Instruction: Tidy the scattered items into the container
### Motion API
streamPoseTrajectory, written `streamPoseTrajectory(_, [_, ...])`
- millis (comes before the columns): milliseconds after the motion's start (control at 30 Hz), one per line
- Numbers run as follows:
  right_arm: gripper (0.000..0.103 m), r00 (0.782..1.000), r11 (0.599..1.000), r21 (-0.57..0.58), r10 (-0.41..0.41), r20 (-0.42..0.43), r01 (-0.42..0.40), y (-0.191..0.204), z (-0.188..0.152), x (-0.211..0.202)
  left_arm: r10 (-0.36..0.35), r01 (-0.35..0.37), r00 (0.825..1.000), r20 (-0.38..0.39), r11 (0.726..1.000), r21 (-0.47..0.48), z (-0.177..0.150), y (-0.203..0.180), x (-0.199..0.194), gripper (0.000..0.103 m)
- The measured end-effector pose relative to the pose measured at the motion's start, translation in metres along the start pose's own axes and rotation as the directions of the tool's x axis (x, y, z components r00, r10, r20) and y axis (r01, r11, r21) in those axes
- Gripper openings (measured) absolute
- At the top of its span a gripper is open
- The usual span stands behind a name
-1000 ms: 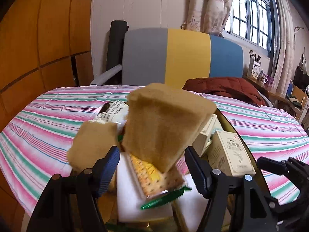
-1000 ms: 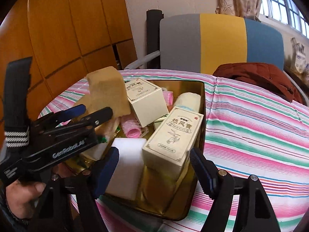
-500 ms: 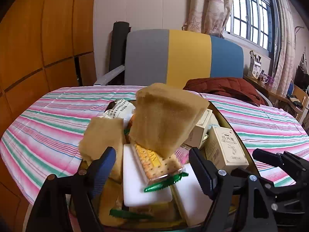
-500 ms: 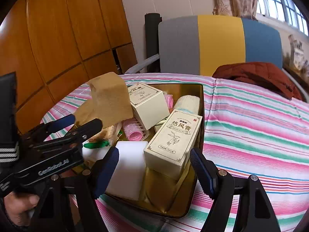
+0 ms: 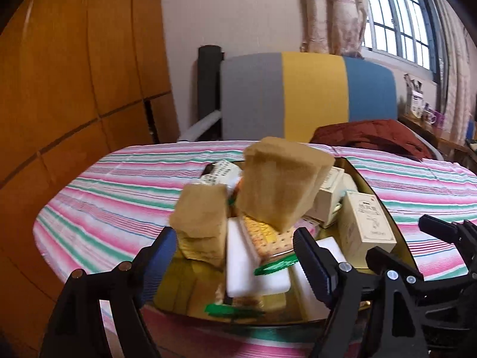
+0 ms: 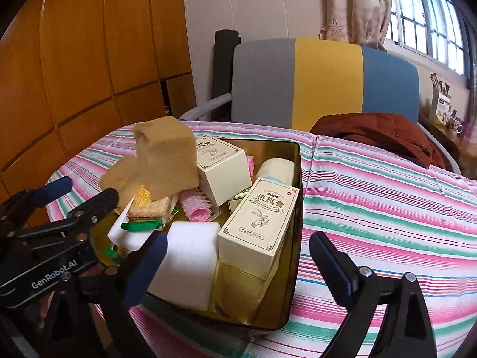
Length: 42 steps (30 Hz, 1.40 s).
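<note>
Container: the gold tin tray [image 6: 293, 238] is sitting on the striped tablecloth [image 6: 387, 208], just ahead of both your tongs, with the items piled inside it.

Contents: a large tan sponge block [image 5: 283, 185] is leaning tilted on top of the pile, with a smaller tan sponge [image 5: 202, 223] beside it at the tray's left edge. Under them a cracker packet [image 6: 150, 207] is lying on a white foam block [image 5: 253, 271]. A pink hair roller [image 6: 198, 207], two cream boxes [image 6: 258, 226] [image 6: 222, 165] and a white roll [image 6: 277, 168] are filling the right side.

Left gripper [image 5: 235, 256]: you are holding it level at the tray's near edge, jaws spread apart, gripping nothing; the small sponge is showing just above its left finger.

Right gripper [image 6: 238, 256]: you are holding it over the tray's near right corner, jaws wide apart, gripping nothing; the printed cream box and a second white foam block [image 6: 190, 256] are lying between its fingers.

Background: a grey, yellow and blue chair [image 6: 325, 80] is standing behind the table.
</note>
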State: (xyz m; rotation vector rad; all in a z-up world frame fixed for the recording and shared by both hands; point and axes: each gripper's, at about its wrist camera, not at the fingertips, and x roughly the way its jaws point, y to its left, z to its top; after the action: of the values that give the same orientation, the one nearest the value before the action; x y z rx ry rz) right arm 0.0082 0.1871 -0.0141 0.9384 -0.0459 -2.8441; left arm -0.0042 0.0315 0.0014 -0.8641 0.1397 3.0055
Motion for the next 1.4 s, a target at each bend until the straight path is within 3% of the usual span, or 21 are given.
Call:
streamPoseTrajectory(167, [0.100, 1.000, 1.000, -0.015, -0.023, 0.013, 0.023, 0.003, 0.001, -0.002, -0.009, 0.009, 1.000, -0.009, 0.998, -0.061, 0.001, 0.011, -0.005, 0.072])
streamPoseTrajectory(367, [0.103, 0.999, 0.999, -0.021, -0.050, 0.012, 0.050, 0.008, 0.002, -0.004, -0.075, 0.070, 0.996, -0.037, 0.990, -0.125, 0.000, 0.018, -0.005, 0.065])
streamPoseTrajectory(1400, [0.103, 0.996, 0.994, -0.062, -0.087, -0.007, 0.086, 0.024, 0.005, 0.004, -0.088, 0.084, 0.996, -0.031, 0.989, -0.124, -0.001, 0.018, -0.014, 0.065])
